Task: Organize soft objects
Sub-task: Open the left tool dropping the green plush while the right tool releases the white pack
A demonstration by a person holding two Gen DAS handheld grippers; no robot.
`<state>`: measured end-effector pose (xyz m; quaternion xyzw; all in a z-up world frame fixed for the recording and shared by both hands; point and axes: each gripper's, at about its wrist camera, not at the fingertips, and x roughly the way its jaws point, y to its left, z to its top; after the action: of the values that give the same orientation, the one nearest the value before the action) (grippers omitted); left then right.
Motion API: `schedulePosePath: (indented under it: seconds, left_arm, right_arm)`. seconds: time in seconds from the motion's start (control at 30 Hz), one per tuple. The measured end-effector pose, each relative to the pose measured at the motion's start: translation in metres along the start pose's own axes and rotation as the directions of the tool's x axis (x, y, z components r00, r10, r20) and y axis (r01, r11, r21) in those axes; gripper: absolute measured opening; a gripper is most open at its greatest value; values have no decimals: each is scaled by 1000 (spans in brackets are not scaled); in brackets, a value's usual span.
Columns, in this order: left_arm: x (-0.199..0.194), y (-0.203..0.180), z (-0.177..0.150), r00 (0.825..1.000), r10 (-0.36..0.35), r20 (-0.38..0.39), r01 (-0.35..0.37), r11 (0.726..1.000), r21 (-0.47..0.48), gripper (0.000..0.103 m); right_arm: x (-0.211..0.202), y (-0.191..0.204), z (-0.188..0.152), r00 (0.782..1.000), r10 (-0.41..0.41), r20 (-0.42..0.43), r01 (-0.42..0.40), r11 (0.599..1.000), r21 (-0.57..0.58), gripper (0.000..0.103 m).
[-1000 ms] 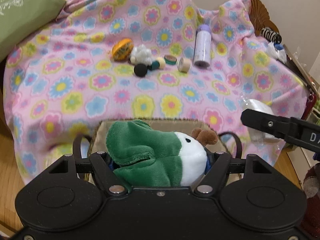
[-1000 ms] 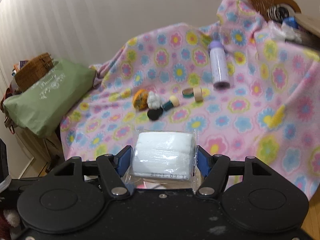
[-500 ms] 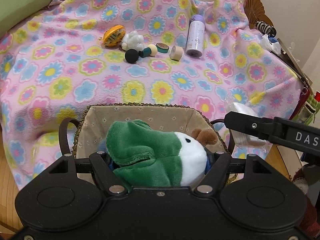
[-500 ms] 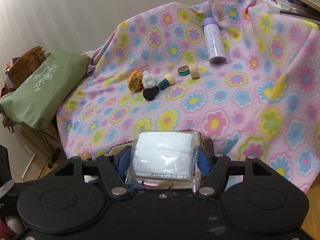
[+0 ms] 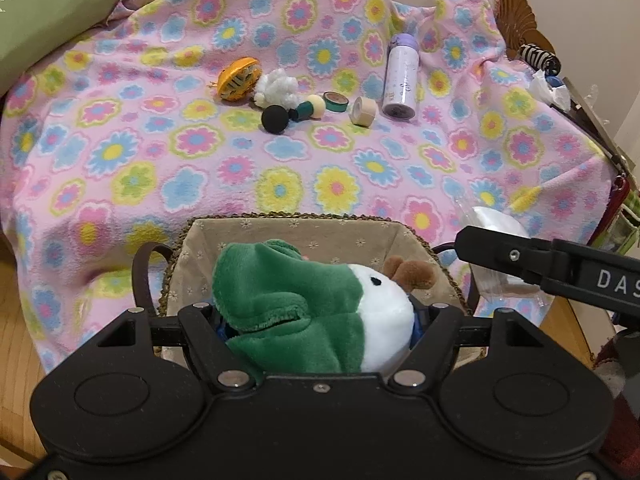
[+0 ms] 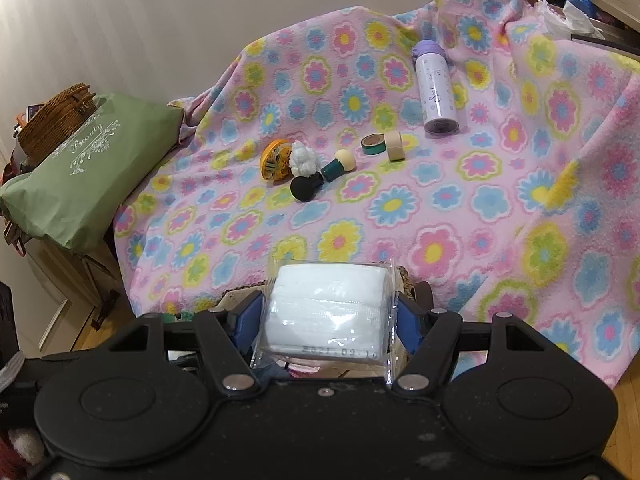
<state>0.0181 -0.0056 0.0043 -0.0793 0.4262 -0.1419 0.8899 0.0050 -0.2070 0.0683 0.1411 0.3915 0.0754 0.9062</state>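
Note:
A green and white plush toy (image 5: pixel 320 304) with a brown ear sits between the jaws of my left gripper (image 5: pixel 316 320), which is shut on it. It hangs just above a fabric-lined wicker basket (image 5: pixel 288 216) with dark handles. My right gripper (image 6: pixel 328 320) is shut on a white pack in clear wrap (image 6: pixel 328 308), its blue pads pressing both sides. In the left wrist view a right gripper finger (image 5: pixel 560 268) and the pack (image 5: pixel 494 218) appear beside the basket's right end. The basket rim (image 6: pixel 406 280) shows just behind the pack.
A flowered pink blanket (image 5: pixel 160 160) covers the surface behind the basket. On it lie an orange toy (image 5: pixel 239 79), a white tuft (image 5: pixel 277 88), a black-headed brush (image 5: pixel 276 119), two tape rolls (image 5: pixel 363 111) and a lilac bottle (image 5: pixel 401 80). A green cushion (image 6: pixel 80 172) lies at left.
The right wrist view has dipped slightly, so the items on the blanket sit higher in it. The right gripper's finger has edged a little toward the basket. Both grips look the same.

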Motion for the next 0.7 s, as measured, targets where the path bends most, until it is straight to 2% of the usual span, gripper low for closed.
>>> schedulePosePath:
  seconds: [0.33, 0.4, 0.47, 0.7]
  left_arm:
    - [-2, 1, 0, 999, 54, 7, -54, 999, -4, 70]
    - [-1, 3, 0, 999, 54, 4, -54, 998, -10, 75]
    - [-2, 4, -1, 998, 58, 6, -57, 998, -14, 86]
    - [-2, 3, -1, 998, 59, 7, -59, 998, -13, 88]
  right_arm:
    - [1, 0, 0, 1000, 10, -12, -11, 1000, -20, 70]
    - [1, 0, 0, 1000, 12, -12, -12, 1000, -23, 70]
    - [1, 0, 0, 1000, 12, -12, -13, 1000, -22, 74]
    - [0, 0, -1, 1000, 12, -10, -12, 1000, -24, 77]
